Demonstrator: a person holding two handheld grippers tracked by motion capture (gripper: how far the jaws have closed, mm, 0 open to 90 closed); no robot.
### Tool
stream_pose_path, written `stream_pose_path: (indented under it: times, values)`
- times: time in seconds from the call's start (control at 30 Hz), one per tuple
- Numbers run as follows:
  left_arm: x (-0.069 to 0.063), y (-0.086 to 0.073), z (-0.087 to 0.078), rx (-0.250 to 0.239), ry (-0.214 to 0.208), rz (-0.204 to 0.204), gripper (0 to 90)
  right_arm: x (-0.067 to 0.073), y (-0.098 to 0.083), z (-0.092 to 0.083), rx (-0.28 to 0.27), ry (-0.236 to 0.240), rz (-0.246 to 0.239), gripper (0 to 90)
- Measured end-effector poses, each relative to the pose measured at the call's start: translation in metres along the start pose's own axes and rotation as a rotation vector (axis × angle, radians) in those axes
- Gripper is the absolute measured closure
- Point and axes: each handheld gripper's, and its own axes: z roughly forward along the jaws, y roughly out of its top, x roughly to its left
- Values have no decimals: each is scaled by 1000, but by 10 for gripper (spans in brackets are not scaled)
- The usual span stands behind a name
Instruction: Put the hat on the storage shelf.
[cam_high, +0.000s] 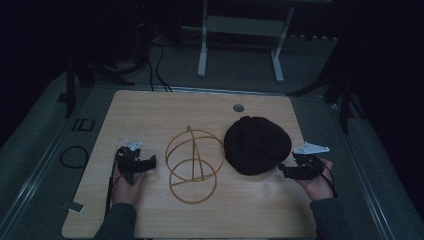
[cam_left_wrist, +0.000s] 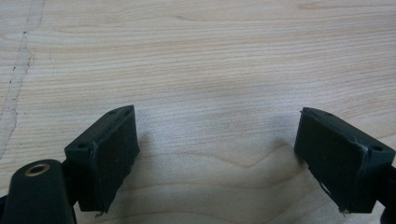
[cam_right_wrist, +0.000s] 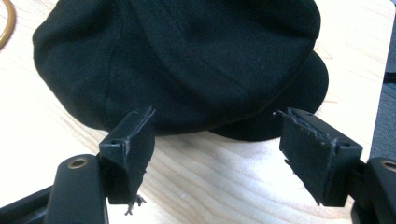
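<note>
A black cloth cap (cam_high: 257, 144) with a short brim lies on the wooden table (cam_high: 150, 107), right of centre. A gold wire stand (cam_high: 193, 164) made of rings stands in the middle. My right gripper (cam_high: 284, 170) is open just right of the cap, its jaws pointing at it. In the right gripper view the cap (cam_right_wrist: 187, 60) lies just beyond the open right gripper (cam_right_wrist: 215, 140), its brim (cam_right_wrist: 299, 98) toward the right jaw, with bare wood between the pads. My left gripper (cam_high: 150, 162) is open left of the stand. Beneath the open left gripper (cam_left_wrist: 217, 154) lies plain wood.
A round cable hole (cam_high: 238, 107) sits near the table's far edge. A white desk frame (cam_high: 240, 40) stands on the floor beyond. A cable loop (cam_high: 74, 156) lies on the floor at the left. Dark stands (cam_high: 345, 95) rise at the right.
</note>
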Motion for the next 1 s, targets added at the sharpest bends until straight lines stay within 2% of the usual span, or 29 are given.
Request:
stream_pose_path:
  times: [0.33,0.63,0.83,1.0]
  values:
    - [0,0,0,2,0,0,131,-4,14,11,4,3,-26,254]
    - [0,0,0,2,0,1,131,-15,32,16,7,-8,-25,233]
    - [0,0,0,3,0,0,131,-24,48,21,9,-2,-33,217]
    - [0,0,0,3,0,-1,131,-28,61,30,31,20,-46,198]
